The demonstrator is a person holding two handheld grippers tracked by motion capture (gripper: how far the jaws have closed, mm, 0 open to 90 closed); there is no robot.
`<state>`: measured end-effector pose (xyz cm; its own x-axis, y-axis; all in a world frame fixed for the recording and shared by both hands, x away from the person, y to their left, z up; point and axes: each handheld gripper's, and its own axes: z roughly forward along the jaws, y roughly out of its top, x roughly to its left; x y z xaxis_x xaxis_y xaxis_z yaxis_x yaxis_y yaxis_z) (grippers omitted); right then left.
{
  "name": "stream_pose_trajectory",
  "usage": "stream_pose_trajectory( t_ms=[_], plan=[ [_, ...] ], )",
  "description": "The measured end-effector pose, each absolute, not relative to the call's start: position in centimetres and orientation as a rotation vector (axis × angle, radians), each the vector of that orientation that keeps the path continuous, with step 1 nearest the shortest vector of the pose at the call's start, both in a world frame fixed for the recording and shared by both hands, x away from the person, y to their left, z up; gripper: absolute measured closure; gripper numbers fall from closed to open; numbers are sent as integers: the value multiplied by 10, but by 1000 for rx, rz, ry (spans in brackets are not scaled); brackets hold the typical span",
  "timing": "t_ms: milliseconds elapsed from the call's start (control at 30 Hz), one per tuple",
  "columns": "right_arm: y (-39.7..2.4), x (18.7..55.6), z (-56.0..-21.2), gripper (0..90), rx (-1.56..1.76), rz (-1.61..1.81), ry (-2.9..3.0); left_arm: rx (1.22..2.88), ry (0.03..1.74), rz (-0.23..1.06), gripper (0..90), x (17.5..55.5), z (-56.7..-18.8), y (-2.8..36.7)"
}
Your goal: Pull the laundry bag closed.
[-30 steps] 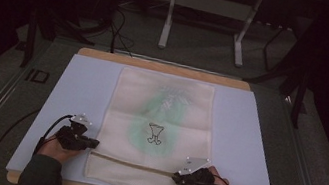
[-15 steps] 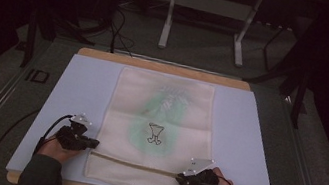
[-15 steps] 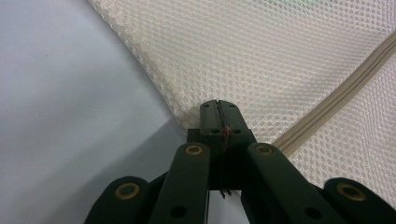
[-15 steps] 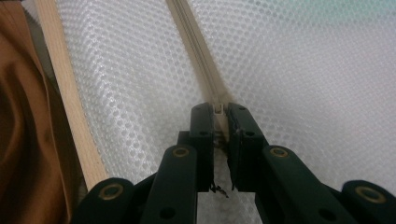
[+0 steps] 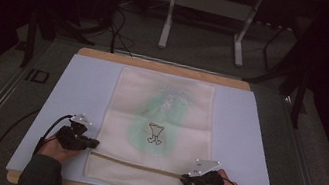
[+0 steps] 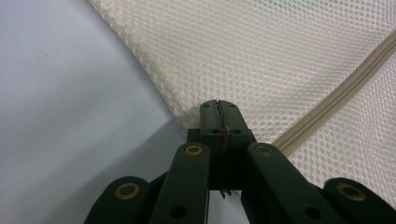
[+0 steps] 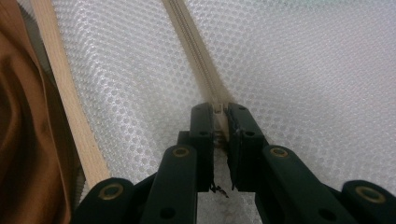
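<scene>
mesh laundry bag flat on pale blue mat, zipper across near end | left gripper clamped on bag's left edge | right gripper pinching zipper near wooden table edge

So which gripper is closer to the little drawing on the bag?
Left, by a little. The left gripper sits at the mesh bag's left edge, down-left of the drawing. The right gripper is on the zipper, farther down to the right.
</scene>
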<state>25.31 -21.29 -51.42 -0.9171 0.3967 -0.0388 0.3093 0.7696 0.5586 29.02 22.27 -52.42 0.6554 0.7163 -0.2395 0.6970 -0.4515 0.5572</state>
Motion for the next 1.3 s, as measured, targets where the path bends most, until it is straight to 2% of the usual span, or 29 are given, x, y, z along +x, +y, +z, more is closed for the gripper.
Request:
stream_pose_trajectory(
  t_ms=[1033, 1300],
  plan=[
    [-243, 250, -512, 819, 649, 830, 2784, 2238, 1091, 39, 896, 290, -524, 223],
    [-261, 248, -510, 820, 705, 827, 2759, 2238, 1091, 39, 896, 290, -524, 223]
  ],
)
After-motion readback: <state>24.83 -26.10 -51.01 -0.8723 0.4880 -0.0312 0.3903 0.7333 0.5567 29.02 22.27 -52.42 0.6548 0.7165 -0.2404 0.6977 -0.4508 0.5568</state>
